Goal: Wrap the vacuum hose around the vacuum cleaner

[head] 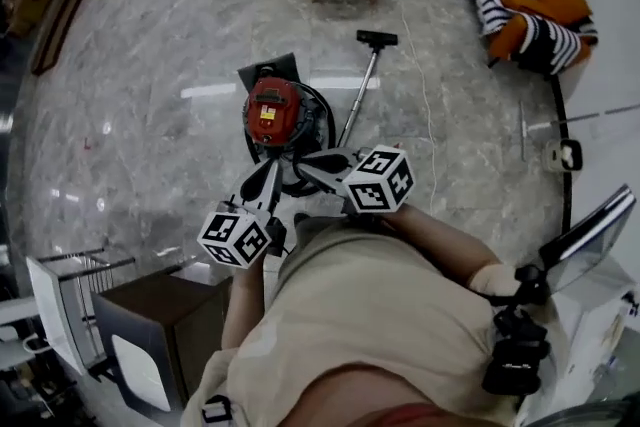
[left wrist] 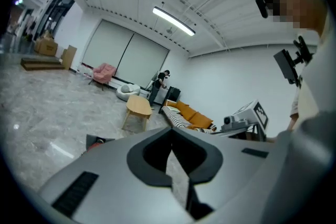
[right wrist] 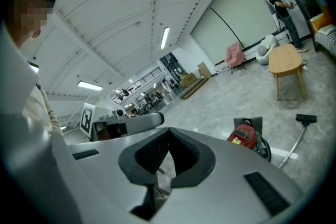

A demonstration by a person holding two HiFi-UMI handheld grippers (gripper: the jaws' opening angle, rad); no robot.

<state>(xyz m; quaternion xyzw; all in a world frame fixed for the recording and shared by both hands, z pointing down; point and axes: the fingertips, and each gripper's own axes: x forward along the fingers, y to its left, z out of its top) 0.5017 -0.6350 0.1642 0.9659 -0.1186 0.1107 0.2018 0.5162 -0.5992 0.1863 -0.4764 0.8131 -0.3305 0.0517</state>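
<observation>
Vacuum cleaner w/ hose looped round; L gripper & R gripper jaws together, empty.

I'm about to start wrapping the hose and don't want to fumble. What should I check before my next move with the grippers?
1. Left gripper empty: ok, jaws shut on nothing.
2. Right gripper empty: ok, shut too.
3. Jaws open for a grab: not ok.
4. Vacuum cleaner in view ahead of both grippers: ok.
5. Hose fully wound round it: cannot tell; black loops lie at its side.
6. Wand stowed: not ok, it lies stretched out on the floor.
</observation>
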